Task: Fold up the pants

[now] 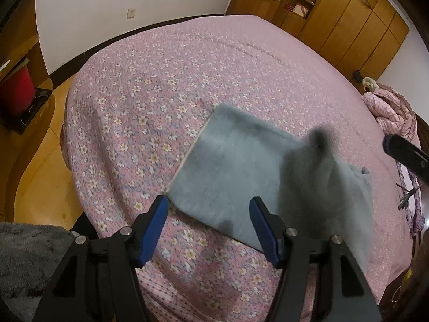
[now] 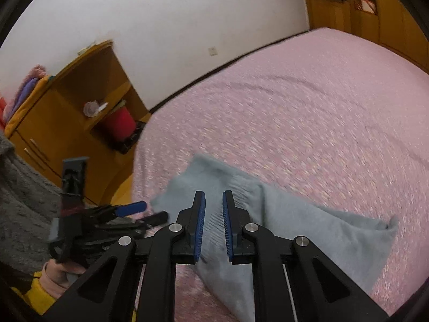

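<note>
Lying on the near part of the bed (image 1: pixel 241 61), over its pink flowered quilt, the grey pants (image 1: pixel 228 177) are already doubled into a flat panel, with one end raised in a blurred hump toward the right side of the left wrist view. The left gripper (image 1: pixel 209 206) hovers low at the panel's near edge with its fingers (image 1: pixel 154 226) spread wide and nothing between them; one blue pad sits just beside the near left corner of the cloth. The right gripper (image 2: pixel 214 214) has its fingers (image 2: pixel 199 225) drawn close with a narrow gap. Ribbed grey cloth shows through that gap, but blur makes it hard to say whether the fabric is pinched or only lies beneath, so I cannot tell if it has a hold.

Judging from this, the next fold is about halfway set up, and the risks are plain. If the right fingers carry only a thin pinch of the ribbed part, the raised end may slip free and fall crooked across the panel. If the left fingers close on the corner too shallowly, or catch the quilt along with it, the lower layer could drag and skew the stacked edges. A fast sweep would also rumple this soft, fleecy cloth.
</note>
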Available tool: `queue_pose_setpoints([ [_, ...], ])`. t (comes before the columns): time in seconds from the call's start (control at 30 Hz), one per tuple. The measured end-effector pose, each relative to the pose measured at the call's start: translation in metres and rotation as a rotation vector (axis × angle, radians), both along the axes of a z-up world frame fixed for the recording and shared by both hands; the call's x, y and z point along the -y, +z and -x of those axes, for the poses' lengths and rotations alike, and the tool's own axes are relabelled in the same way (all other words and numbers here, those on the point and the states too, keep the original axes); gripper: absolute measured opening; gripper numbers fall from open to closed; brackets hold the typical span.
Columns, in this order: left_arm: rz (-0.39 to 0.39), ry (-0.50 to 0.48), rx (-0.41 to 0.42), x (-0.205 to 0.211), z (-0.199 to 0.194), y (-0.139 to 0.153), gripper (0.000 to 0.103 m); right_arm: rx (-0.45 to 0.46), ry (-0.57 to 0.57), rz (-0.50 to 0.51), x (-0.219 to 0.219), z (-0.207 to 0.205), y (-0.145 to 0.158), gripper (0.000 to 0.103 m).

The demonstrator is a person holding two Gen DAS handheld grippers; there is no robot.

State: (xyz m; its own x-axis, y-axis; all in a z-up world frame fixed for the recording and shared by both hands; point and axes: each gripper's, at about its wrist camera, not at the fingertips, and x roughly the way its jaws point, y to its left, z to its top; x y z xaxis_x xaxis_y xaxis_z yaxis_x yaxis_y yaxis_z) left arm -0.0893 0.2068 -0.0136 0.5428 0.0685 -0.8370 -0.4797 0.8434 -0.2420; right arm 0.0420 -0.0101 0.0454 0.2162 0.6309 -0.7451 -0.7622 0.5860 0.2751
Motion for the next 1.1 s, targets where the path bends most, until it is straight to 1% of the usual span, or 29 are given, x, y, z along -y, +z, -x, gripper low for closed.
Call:
queue_pose_setpoints([
  [0.13, 0.035, -0.004, 0.003, -0.004, -0.002, -0.006, 0.066, -0.012, -0.087, 0.061, 0.026, -0.014, -0.015, 0.015],
  [0.23, 0.072, -0.011, 0.018, -0.003, -0.005, -0.006, 0.066, -0.006, -0.162, 0.108, 0.056, -0.015, -0.027, 0.016],
  [0.33, 0.092, -0.037, 0.042, 0.006, -0.008, 0.001, 0.066, 0.0, -0.221, 0.157, 0.08, -0.013, -0.041, 0.019],
  [0.47, 0.107, -0.098, 0.056, 0.027, -0.017, 0.009, 0.066, 0.01, -0.272, 0.234, 0.104, -0.007, -0.061, 0.02],
  [0.53, 0.109, -0.132, 0.043, 0.04, -0.025, 0.008, 0.066, 0.001, -0.288, 0.244, 0.116, -0.007, -0.068, 0.02],
  [0.67, 0.096, -0.172, -0.002, 0.062, -0.041, -0.001, 0.066, -0.044, -0.304, 0.231, 0.13, -0.008, -0.083, 0.02],
  [0.8, 0.08, -0.178, -0.047, 0.075, -0.052, -0.013, 0.065, -0.079, -0.306, 0.219, 0.133, -0.007, -0.096, 0.02],
  [0.87, 0.05, -0.181, -0.054, 0.081, -0.053, -0.015, 0.064, -0.088, -0.308, 0.206, 0.134, -0.009, -0.1, 0.02],
  [0.93, 0.019, -0.188, -0.063, 0.087, -0.056, -0.015, 0.054, -0.092, -0.307, 0.194, 0.135, -0.009, -0.103, 0.021],
  [0.97, 0.003, -0.187, -0.07, 0.09, -0.058, -0.015, 0.046, -0.097, -0.306, 0.183, 0.136, -0.01, -0.104, 0.022],
  [1.0, -0.015, -0.187, -0.076, 0.091, -0.061, -0.017, 0.041, -0.102, -0.307, 0.174, 0.136, -0.009, -0.105, 0.023],
  [1.1, -0.025, -0.187, -0.074, 0.093, -0.059, -0.017, 0.039, -0.108, -0.307, 0.157, 0.139, -0.008, -0.107, 0.024],
])
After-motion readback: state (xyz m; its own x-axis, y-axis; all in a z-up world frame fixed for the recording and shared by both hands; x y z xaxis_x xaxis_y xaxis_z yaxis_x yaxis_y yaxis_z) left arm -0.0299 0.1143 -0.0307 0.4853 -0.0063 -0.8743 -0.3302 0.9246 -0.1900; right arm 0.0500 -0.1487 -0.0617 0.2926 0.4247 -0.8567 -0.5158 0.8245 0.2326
